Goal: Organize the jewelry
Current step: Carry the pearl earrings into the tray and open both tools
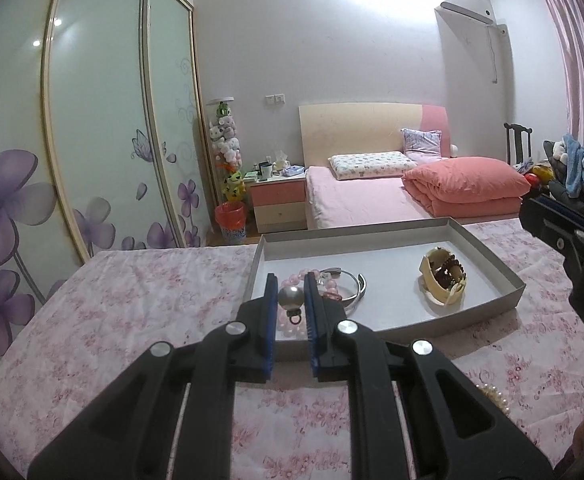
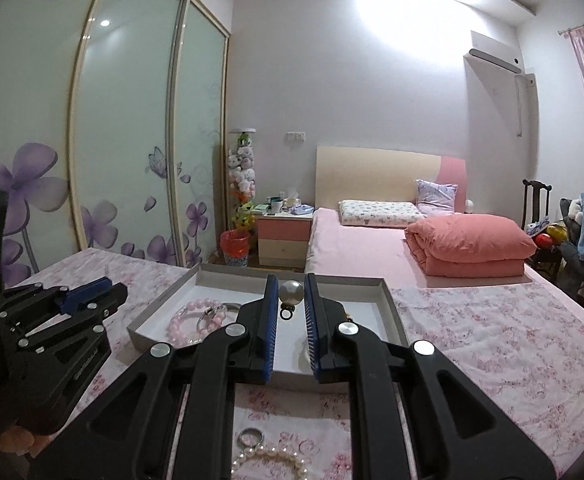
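Jaws of the left gripper (image 1: 290, 282) stand narrow, pinching a silver ball (image 1: 290, 297) with a dark ring over the near-left part of the grey tray (image 1: 411, 326). The right gripper (image 2: 290, 282) grips a second silver ball (image 2: 290, 292) above the tray's near edge. Both round, smooth pieces could squirt from the pads, or bounce out onto the floral cloth (image 2: 471, 340) if released from this height. Both grippers point forward, nearly level, side by side. A pearl strand (image 2: 270, 458) lies unsorted outside the tray.
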A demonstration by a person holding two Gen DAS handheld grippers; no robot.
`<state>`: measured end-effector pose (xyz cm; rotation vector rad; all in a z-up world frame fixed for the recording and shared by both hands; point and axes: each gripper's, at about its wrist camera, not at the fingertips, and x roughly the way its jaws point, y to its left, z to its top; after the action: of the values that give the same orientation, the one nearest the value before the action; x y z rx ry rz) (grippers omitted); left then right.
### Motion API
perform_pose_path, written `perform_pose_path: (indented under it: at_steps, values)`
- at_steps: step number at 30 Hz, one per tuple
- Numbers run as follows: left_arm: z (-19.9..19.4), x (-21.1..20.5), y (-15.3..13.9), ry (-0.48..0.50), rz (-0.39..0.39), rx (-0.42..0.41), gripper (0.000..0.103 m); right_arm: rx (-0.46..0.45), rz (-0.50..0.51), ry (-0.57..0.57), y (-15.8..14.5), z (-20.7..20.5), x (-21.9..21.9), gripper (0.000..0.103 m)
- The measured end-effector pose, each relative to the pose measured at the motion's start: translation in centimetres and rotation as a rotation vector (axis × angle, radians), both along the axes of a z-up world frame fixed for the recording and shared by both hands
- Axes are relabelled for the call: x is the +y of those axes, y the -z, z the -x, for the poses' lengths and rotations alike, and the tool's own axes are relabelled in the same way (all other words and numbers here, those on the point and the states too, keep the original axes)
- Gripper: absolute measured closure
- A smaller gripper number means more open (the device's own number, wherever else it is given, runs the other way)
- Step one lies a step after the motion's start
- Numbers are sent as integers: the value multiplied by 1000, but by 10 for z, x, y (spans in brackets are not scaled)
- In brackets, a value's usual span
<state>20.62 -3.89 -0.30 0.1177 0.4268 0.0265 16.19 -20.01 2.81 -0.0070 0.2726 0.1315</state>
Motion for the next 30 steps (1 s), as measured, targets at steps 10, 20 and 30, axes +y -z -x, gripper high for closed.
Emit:
perform_pose_path:
  at_steps: [10,20,30]
  values:
    - [-18,-3,-2,-6,10,0,89,-27,-6,32,-4,-19,0,89]
    - [-52,-10,-13,-17,50,-48,89,-63,-31,86,-11,-54,-4,89]
    - [-89,-14,12,0,111,-49,89,-4,-95,61,13,-86,-8,89]
